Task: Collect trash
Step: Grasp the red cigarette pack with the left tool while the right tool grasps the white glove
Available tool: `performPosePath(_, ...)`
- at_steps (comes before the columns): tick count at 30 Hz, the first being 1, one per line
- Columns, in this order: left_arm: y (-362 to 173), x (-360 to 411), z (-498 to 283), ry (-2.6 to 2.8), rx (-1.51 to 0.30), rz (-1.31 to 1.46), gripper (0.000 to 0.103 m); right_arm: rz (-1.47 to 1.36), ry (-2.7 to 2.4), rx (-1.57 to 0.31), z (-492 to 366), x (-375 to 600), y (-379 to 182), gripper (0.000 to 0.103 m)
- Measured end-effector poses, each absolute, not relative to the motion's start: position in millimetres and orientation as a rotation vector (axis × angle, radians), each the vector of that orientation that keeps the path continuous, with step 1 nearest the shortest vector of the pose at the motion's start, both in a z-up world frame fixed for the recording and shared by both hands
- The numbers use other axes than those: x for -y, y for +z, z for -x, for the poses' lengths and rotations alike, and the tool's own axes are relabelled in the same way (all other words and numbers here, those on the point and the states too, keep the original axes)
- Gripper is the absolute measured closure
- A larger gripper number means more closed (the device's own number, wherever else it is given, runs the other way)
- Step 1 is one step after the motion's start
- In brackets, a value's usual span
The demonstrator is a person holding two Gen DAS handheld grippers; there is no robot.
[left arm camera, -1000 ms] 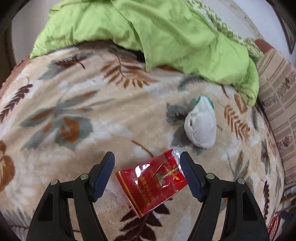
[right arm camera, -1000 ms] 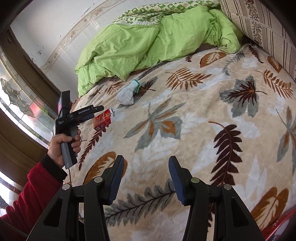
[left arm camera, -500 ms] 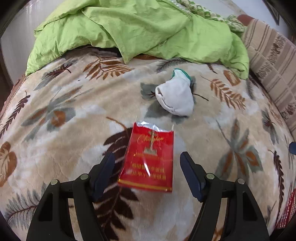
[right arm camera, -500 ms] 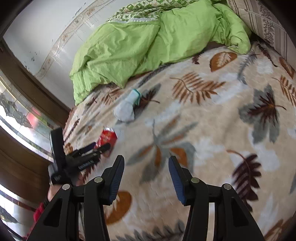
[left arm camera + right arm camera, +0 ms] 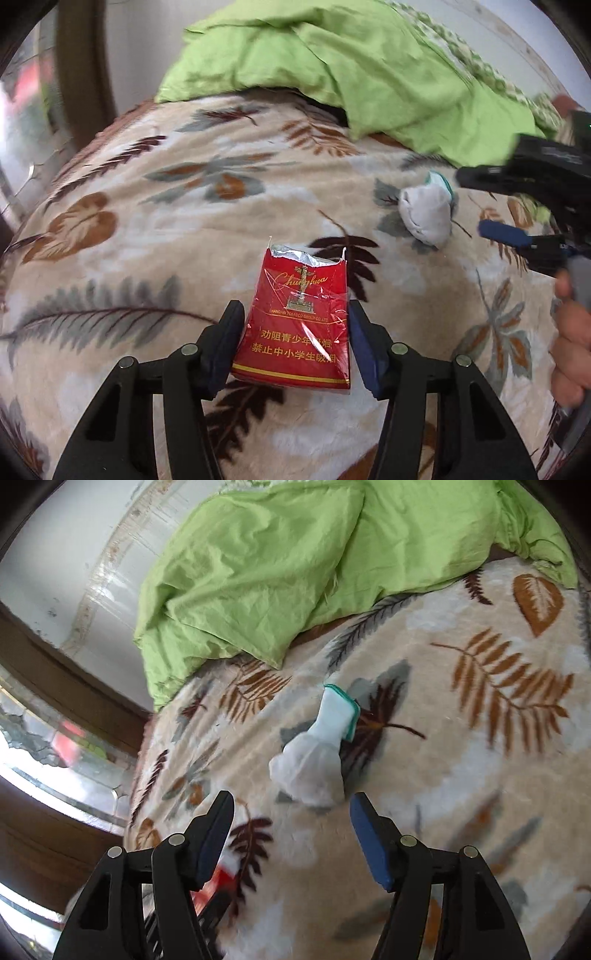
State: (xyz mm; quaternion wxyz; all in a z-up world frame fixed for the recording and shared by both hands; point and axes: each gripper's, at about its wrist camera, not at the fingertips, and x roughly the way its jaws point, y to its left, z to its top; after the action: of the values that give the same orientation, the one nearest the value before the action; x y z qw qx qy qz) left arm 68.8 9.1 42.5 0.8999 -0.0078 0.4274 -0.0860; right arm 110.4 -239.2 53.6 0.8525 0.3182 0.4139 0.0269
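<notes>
Left wrist: my left gripper (image 5: 295, 343) is closing round the red cigarette pack (image 5: 297, 317) on the blanket (image 5: 147, 229), probably touching; right gripper (image 5: 291, 827) is opening before the white wad (image 5: 314, 760), nothing collected yet

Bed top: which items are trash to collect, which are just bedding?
Job:
- red cigarette pack, torn open, between the closing jaws of the left hand-held gripper
- crumpled white item with teal trim, just ahead of the opening right hand-held gripper

Lying about:
- leaf-print blanket
- green duvet
</notes>
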Motion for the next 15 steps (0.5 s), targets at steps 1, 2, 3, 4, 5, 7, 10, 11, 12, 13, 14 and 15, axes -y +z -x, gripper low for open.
performPosePath(1, 44, -12, -67, -0.163, -0.867, 0.009, 0.048, -0.67, 0.045, -0.879, -123, 235, 48, 0.034)
performPosePath(2, 44, -13, -66, -0.158, -0.854, 0.004, 0.048, -0.669, 0.044, -0.89, -133, 232, 43, 0.034)
performPosePath(3, 45, -16, -67, -0.155, -0.838, 0.002, 0.048, -0.664, 0.034, -0.911, -144, 229, 37, 0.034)
performPosePath(4, 45, -19, -69, -0.146, -0.83, 0.004, 0.048, -0.664, 0.011, -0.924, -153, 227, 32, 0.034)
performPosePath(5, 45, -19, -73, -0.143, -0.831, 0.01, 0.048, -0.665, 0.001, -0.928, -158, 226, 28, 0.034)
performPosePath(7, 43, -22, -75, -0.151, -0.834, 0.025, 0.048, -0.646, 0.0, -0.958, -170, 221, 19, 0.051)
performPosePath(10, 40, -20, -79, -0.153, -0.826, 0.001, 0.048, -0.652, -0.007, -0.966, -164, 222, 11, 0.071)
performPosePath(11, 39, -20, -79, -0.154, -0.825, 0.003, 0.048, -0.635, -0.004, -0.956, -158, 222, 12, 0.078)
performPosePath(12, 39, -21, -79, -0.16, -0.825, 0.012, 0.048, -0.624, -0.009, -0.945, -153, 222, 13, 0.08)
performPosePath(13, 40, -21, -79, -0.166, -0.823, 0.014, 0.048, -0.624, 0.0, -0.93, -144, 223, 15, 0.082)
performPosePath(14, 41, -20, -77, -0.168, -0.817, 0.007, 0.048, -0.623, 0.013, -0.917, -136, 224, 18, 0.084)
performPosePath(15, 42, -19, -76, -0.169, -0.811, 0.001, 0.048, -0.606, 0.022, -0.896, -124, 223, 23, 0.084)
